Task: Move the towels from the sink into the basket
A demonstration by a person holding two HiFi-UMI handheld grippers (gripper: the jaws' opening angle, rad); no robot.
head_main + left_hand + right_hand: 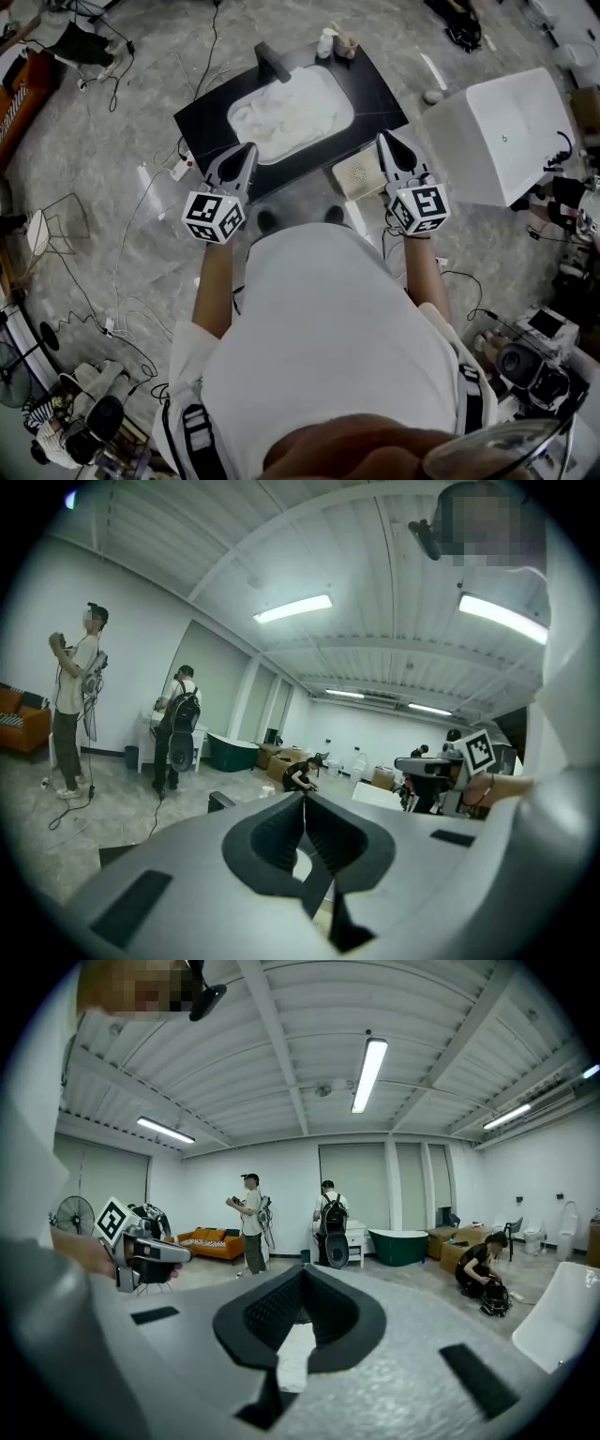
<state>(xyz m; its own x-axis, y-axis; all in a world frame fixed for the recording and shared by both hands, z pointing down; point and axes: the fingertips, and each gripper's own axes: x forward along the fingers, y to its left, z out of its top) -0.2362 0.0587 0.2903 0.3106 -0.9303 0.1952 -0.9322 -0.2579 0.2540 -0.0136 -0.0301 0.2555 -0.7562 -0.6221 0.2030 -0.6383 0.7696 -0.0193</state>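
Both pairs of jaws are sitting pressed shut with nothing between them. I am holding the left gripper and the right gripper out in front of me. They are side by side but well apart, each tipping slightly down toward the far side.

In the head view, the left tips are hovering over the near left edge of the black tabletop. The right tips are hovering by its near right corner. Neither is touching anything.

Towels are lying in a white heap in the sink, which is sunk into the middle of the tabletop. A dark faucet is standing at the far edge of the sink, and small bottles are standing at the far right corner.

On the floor, a beige basket is sitting just beside the near right edge of the tabletop, close to the right gripper. A white tub is standing further right.

Across the room, two people are standing near an orange sofa, and another person is crouching at the right.
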